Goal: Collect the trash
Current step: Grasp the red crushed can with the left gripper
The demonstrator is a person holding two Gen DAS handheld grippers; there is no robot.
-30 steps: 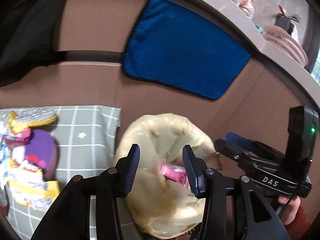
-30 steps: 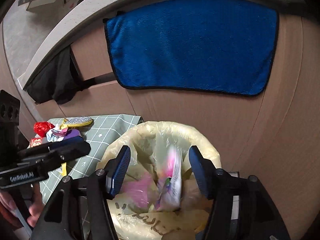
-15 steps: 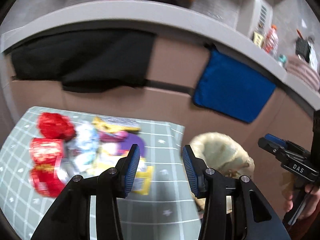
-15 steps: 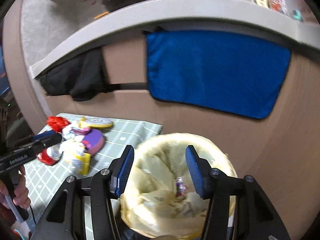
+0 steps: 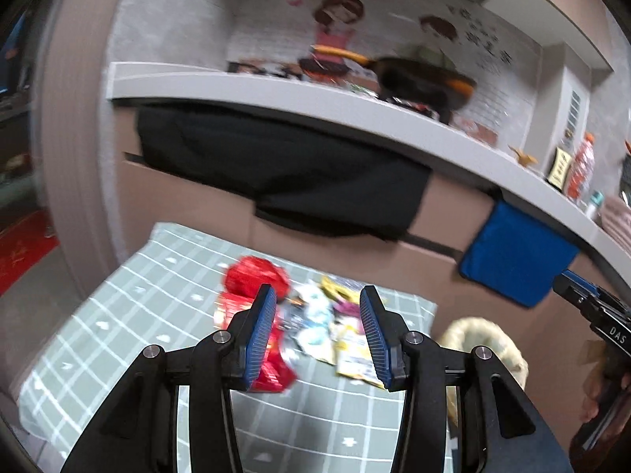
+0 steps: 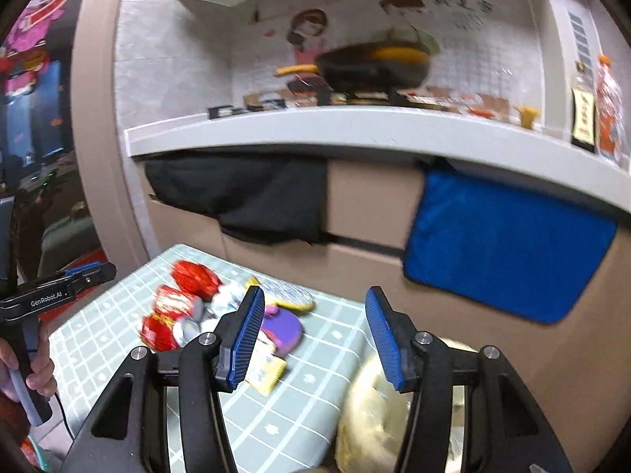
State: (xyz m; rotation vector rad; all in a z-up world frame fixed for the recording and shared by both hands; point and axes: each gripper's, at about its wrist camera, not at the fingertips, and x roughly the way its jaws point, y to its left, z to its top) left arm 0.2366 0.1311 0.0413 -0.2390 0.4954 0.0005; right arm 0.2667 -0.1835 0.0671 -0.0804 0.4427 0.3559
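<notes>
A pile of wrappers lies on the green checked mat (image 5: 118, 339): red ones (image 5: 254, 276), a yellow one (image 5: 355, 360), and in the right wrist view a purple one (image 6: 286, 329). My left gripper (image 5: 317, 295) hangs open and empty above the near side of the pile. My right gripper (image 6: 315, 299) is also open with nothing between its fingers, and it is above the mat's right edge and the bin. The bin with its yellowish bag (image 6: 370, 406) stands right of the mat, also seen as the bag's rim (image 5: 493, 339). Each gripper shows in the other's view: the right gripper (image 5: 568, 282), the left gripper (image 6: 98, 270).
Behind the mat runs a brown cabinet front under a white counter (image 6: 355, 128). A black cloth (image 5: 284, 173) and a blue towel (image 6: 508, 244) hang from it. A dark pan (image 6: 370, 65) and bottles (image 6: 609, 106) stand on the counter. A hand (image 6: 39, 374) grips the left tool.
Both grippers rose and drew back from the bin, swinging left toward the pile. The wrapper seen between the right fingers dropped into the bag. The right jaws narrowed slightly.
</notes>
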